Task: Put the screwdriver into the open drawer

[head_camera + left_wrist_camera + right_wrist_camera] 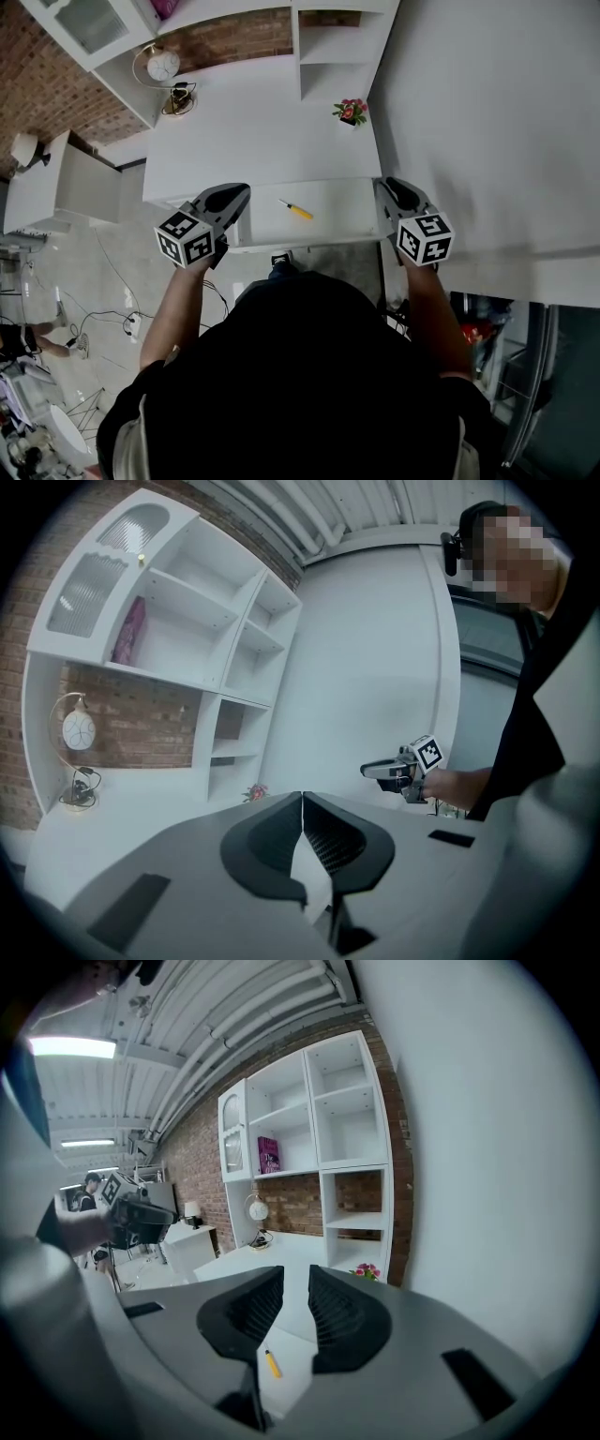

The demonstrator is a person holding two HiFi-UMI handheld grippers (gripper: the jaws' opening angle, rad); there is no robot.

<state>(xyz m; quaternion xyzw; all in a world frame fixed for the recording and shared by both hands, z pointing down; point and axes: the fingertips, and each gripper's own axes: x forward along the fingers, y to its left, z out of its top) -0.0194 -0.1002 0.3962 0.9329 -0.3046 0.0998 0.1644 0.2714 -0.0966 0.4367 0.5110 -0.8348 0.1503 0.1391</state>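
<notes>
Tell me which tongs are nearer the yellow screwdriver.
Left. In the head view the left tongs hang just left of the screwdriver, at the left edge of the drawer. The right tongs are farther off, at its right edge.

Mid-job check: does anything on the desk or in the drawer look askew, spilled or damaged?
Nothing stands out. The yellow-handled screwdriver lies flat inside the open drawer, the small flower pot stands upright on the desk, and the left gripper and right gripper are empty at the drawer's two sides.
</notes>
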